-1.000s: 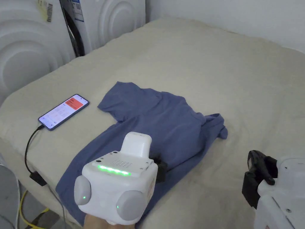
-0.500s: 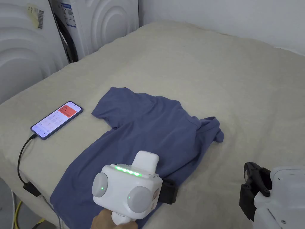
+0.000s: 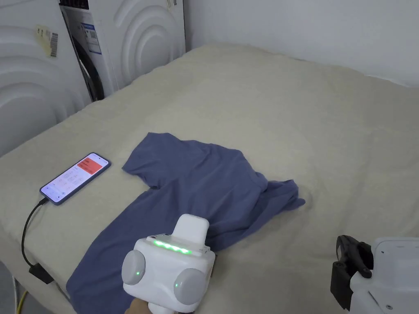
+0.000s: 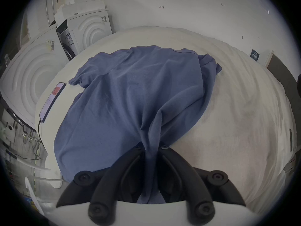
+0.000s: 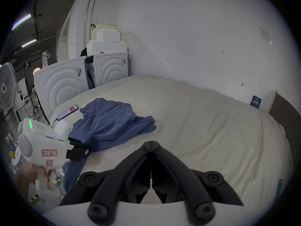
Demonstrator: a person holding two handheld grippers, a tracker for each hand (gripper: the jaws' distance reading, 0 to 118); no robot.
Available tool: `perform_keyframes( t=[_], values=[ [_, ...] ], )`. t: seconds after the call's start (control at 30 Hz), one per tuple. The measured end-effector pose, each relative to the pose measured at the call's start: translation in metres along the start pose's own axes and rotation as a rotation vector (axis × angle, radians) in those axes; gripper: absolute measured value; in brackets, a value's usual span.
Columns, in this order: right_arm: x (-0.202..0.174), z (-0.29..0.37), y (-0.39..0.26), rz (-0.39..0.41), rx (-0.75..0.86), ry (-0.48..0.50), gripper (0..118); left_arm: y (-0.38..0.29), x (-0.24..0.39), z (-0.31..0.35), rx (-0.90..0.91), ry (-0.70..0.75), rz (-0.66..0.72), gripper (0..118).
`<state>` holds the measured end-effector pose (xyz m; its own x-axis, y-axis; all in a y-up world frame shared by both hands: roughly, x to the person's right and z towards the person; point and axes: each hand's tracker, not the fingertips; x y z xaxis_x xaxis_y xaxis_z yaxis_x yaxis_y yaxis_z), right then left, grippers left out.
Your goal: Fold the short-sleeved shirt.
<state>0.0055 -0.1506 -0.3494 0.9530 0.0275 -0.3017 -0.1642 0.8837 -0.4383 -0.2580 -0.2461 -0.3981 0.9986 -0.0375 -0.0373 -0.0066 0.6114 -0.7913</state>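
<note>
A blue short-sleeved shirt [image 3: 196, 188] lies crumpled on the cream bed, one sleeve spread toward the phone and the other side bunched at the right [image 3: 286, 196]. My left gripper [image 4: 150, 148] is shut on a pinched fold of the shirt's [image 4: 130, 91] near hem edge; its white body [image 3: 170, 265] covers the jaws in the head view. The same gripper [image 5: 79, 149] grips the cloth [image 5: 110, 120] in the right gripper view. My right gripper [image 5: 151, 142] hangs above bare bed to the right of the shirt, jaws pressed together with nothing between them; its black jaw and white body [image 3: 356, 261] sit at the lower right.
A phone [image 3: 75, 178] with a lit screen lies on the bed [image 3: 307, 122] left of the shirt, its cable [image 3: 26, 233] dropping over the edge. White washing machines [image 3: 135, 37] stand behind the bed's left side. A wall runs along the far side.
My left gripper has drawn the shirt's hem toward the near edge, so the bunched right side has stretched out flatter. The right gripper has barely moved. The head camera has tilted up.
</note>
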Motion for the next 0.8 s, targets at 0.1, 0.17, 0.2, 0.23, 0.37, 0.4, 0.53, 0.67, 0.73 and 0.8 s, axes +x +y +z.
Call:
perform_keyframes(
  t=[0.1,0.17,0.2,0.23,0.37,0.4,0.53,0.67,0.73,0.8],
  values=[
    [0.004,0.006,0.001,0.006,0.004,-0.008,3,0.006,-0.001,0.005,-0.015,-0.008,0.024,10],
    [0.009,0.012,0.003,0.002,0.011,-0.016,3,0.007,0.002,0.012,0.000,0.019,0.000,10],
    [0.012,0.016,0.004,-0.002,0.018,-0.020,3,0.007,0.002,0.016,0.003,0.019,-0.002,10],
    [0.016,0.020,0.005,-0.008,0.025,-0.029,3,0.008,0.003,0.024,0.008,0.027,0.003,10],
    [0.031,0.039,0.010,-0.021,0.056,-0.051,3,0.015,0.001,0.060,0.073,0.038,0.036,10],
    [0.035,0.045,0.011,-0.023,0.062,-0.056,3,0.020,0.000,0.071,0.115,0.016,0.046,10],
    [0.050,0.072,0.014,-0.042,0.114,-0.097,3,0.049,0.008,0.123,0.219,-0.036,0.007,10],
    [0.065,0.101,0.017,-0.075,0.158,-0.131,3,0.080,0.037,0.179,0.358,-0.032,-0.085,10],
    [0.074,0.119,0.019,-0.081,0.186,-0.155,3,0.095,0.055,0.206,0.421,-0.073,-0.106,10],
    [0.084,0.136,0.020,-0.088,0.213,-0.181,3,0.108,0.073,0.227,0.484,-0.121,-0.125,10]
  ],
)
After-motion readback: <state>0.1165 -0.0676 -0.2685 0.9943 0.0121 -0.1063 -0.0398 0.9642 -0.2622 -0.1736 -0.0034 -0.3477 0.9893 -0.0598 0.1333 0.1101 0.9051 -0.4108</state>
